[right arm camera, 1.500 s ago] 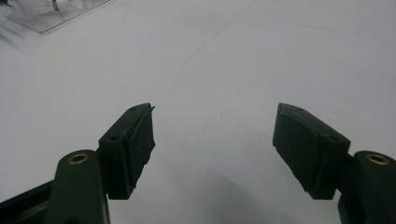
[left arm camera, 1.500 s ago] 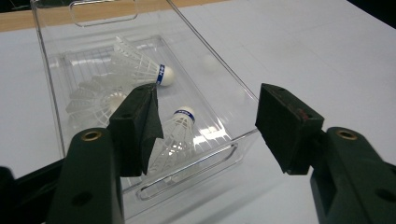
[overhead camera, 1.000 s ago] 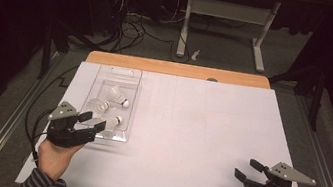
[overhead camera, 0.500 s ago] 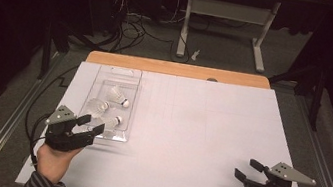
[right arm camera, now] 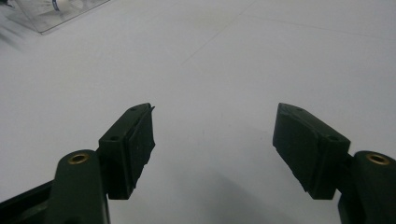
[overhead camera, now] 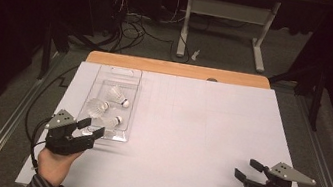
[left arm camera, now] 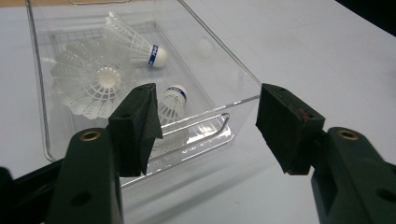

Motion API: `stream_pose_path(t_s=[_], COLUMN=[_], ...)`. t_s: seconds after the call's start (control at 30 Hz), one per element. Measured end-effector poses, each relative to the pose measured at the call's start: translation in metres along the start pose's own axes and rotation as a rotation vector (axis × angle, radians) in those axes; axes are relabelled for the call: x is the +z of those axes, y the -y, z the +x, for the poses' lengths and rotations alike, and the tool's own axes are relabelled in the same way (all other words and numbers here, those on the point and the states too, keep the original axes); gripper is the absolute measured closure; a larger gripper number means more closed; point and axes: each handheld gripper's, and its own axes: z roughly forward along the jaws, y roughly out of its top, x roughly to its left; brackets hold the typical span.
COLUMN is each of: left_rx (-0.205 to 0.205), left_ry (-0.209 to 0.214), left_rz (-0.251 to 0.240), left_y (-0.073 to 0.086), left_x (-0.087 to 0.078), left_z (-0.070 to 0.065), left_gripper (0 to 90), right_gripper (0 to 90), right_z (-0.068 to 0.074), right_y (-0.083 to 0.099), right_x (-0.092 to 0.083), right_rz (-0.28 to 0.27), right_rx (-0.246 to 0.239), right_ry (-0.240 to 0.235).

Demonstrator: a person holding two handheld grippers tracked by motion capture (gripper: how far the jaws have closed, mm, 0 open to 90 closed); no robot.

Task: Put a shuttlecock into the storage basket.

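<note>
A clear plastic tray lies at the left of the white table and holds three white shuttlecocks. In the left gripper view one shuttlecock has a blue band by its cork, a second shows its open skirt, and a third lies near the tray's front wall. My left gripper stands open just in front of the tray's near end, with nothing between its jaws. My right gripper rests open at the near right of the table.
White paper covers the table, with a wooden strip at the far edge. Cables and a desk frame stand on the dark floor beyond. Metal rails run along both sides. A tray corner shows in the right gripper view.
My left gripper has drifted slightly back from the tray toward the near edge. The right gripper has stayed still.
</note>
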Motion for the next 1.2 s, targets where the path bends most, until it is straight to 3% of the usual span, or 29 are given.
stream_pose_path(t_s=[1.2], left_rx=[-0.009], left_ry=[0.035], left_rz=[0.017], left_y=[0.021], left_x=[0.011], left_z=[-0.001], left_gripper=[38.9], right_gripper=[29.8], right_z=[0.000], right_y=[0.000], right_x=[0.000], right_rz=[0.001], right_rx=[0.001], right_ry=[0.001])
